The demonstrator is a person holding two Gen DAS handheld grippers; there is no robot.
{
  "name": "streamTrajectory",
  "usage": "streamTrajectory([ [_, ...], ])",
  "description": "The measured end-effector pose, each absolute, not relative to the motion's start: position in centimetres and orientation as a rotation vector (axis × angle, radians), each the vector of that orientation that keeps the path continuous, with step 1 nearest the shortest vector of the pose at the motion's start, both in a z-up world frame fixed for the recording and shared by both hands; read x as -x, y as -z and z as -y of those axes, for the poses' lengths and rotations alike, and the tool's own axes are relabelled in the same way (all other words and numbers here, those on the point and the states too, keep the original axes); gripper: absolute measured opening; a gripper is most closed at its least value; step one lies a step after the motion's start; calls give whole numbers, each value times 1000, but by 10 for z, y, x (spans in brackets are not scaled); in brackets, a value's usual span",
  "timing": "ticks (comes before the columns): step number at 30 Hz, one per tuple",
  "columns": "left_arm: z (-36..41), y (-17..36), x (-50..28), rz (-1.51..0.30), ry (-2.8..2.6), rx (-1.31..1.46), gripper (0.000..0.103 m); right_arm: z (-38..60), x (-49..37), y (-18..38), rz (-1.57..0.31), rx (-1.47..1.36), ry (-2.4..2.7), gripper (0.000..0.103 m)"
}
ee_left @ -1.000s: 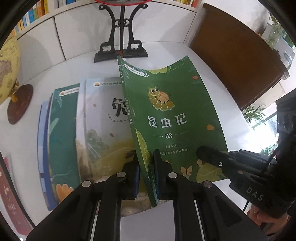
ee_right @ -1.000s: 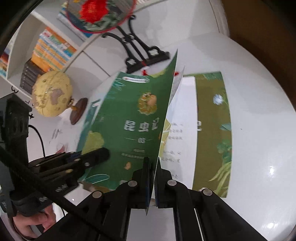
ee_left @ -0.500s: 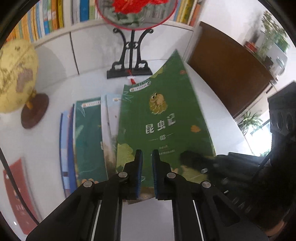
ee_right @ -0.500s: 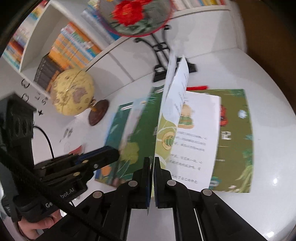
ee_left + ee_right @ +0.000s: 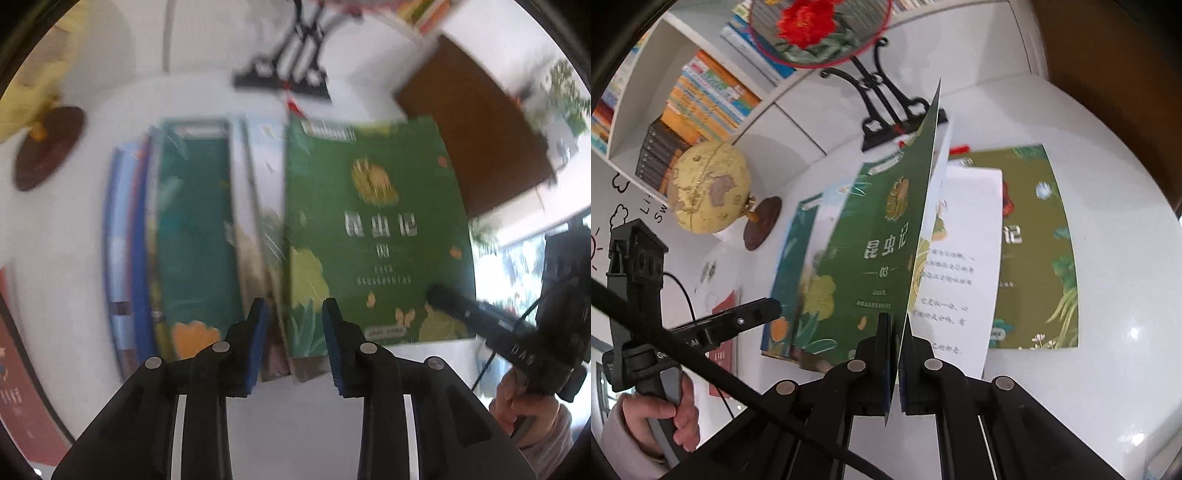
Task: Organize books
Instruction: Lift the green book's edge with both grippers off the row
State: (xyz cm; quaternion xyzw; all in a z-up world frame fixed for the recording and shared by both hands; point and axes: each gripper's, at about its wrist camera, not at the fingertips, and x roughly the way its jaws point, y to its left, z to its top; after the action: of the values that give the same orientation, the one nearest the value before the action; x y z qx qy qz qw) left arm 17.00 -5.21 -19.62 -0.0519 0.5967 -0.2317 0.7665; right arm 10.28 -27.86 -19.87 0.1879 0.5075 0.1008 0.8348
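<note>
A green insect book (image 5: 871, 258) has its front cover raised almost upright, and my right gripper (image 5: 895, 332) is shut on that cover's lower edge. White pages (image 5: 964, 258) lie open beneath it, partly over an olive-green book (image 5: 1052, 240) flat on the table. To the left, several books (image 5: 192, 240) lie fanned in an overlapping pile. My left gripper (image 5: 294, 310) hovers at the green book's (image 5: 376, 229) spine corner. Its jaws are opening, with the book's edge in the gap and the pads apart from it. The left wrist view is blurred.
A yellow globe (image 5: 709, 188) on a brown base stands at the back left. A black stand (image 5: 886, 110) with a red-flower fan sits behind the books. Shelves of books (image 5: 701, 92) line the wall. A red booklet (image 5: 14, 369) lies at the left; a brown cabinet (image 5: 472, 140) stands to the right.
My left gripper's jaws have spread apart and it has shifted along the pile's near edge. My right gripper kept its hold and swung the green cover more upright.
</note>
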Motion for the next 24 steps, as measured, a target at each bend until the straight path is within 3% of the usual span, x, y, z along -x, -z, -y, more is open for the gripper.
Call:
streamTrajectory([
  [24,81,217,-194,-1261,583,177,31,318,-119,243,-1184,-510,-270,5],
])
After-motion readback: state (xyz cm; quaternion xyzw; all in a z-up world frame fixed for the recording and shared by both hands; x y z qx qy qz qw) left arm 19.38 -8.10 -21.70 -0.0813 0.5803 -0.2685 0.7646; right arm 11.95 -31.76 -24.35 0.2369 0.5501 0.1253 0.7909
